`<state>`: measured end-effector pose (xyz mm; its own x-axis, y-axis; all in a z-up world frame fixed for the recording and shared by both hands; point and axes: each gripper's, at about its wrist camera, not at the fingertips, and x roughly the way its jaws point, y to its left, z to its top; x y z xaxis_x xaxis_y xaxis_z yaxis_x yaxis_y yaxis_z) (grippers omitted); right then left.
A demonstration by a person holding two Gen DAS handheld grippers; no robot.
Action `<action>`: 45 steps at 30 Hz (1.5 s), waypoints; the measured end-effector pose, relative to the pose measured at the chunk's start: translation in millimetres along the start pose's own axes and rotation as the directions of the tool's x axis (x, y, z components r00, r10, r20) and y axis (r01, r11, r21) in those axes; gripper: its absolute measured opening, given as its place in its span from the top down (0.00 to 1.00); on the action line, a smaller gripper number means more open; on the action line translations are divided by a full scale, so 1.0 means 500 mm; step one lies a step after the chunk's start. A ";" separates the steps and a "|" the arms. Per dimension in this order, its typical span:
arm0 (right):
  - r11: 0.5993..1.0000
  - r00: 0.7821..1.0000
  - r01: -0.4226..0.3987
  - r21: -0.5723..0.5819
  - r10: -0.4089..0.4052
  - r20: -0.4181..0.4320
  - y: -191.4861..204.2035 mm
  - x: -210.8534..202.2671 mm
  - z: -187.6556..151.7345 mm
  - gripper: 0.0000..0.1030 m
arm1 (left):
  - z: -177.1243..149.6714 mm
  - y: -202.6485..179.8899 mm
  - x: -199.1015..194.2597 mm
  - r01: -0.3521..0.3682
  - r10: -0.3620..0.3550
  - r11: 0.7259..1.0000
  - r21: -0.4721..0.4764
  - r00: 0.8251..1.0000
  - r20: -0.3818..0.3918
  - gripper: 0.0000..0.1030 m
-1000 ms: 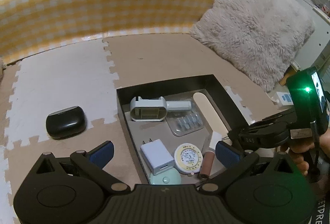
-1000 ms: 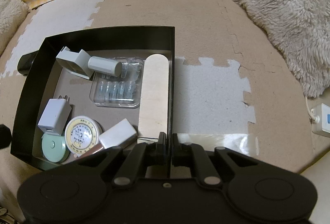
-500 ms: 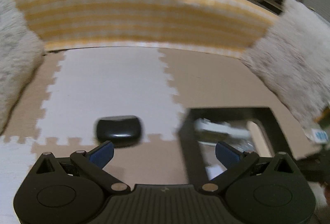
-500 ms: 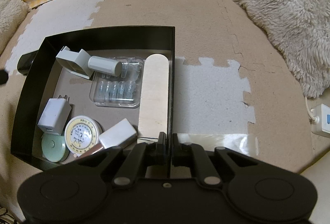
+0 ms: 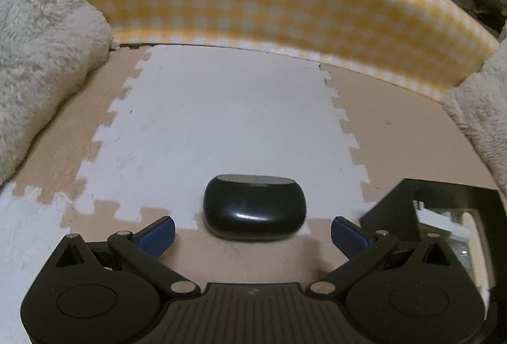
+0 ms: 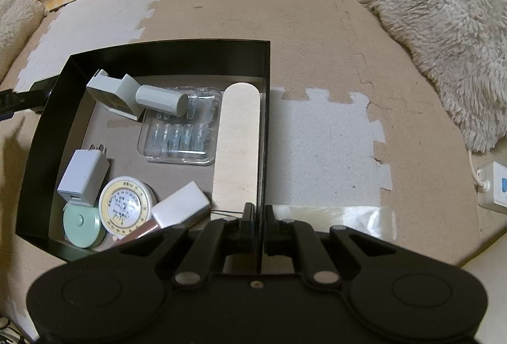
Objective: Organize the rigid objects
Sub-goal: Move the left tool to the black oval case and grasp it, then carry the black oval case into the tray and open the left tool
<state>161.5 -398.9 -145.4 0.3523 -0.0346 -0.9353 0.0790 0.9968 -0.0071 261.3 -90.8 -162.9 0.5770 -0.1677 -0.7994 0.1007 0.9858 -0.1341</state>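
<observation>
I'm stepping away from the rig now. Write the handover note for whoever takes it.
Left tongs: open, empty, lined up just short of the black case on the foam mat.
Right tongs: shut on the right wall of the black tray, steadying it.
Done: charger plug, tape measure, clear box, wooden stick lie in the tray.
Left: grasp the case, place it in the tray.

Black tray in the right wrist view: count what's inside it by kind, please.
Round discs: 2, cream and mint green
Charger plug: 1
Clear plastic case: 1
Wooden stick: 1
Grey handled tool: 1
White-capped tube: 1
Total in the black tray: 7
</observation>
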 end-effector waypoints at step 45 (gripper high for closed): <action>0.999 1.000 -0.017 0.047 0.017 -0.004 -0.010 -0.005 -0.002 0.97 | 0.007 -0.142 -0.146 0.234 -0.244 0.959 0.157 0.969 0.046 0.22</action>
<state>159.4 -403.7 -143.2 0.3498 -0.0176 -0.9367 0.1167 0.9929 0.0249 214.8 -148.5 -92.9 0.5713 -0.4030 -0.7150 0.3590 0.9061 -0.2238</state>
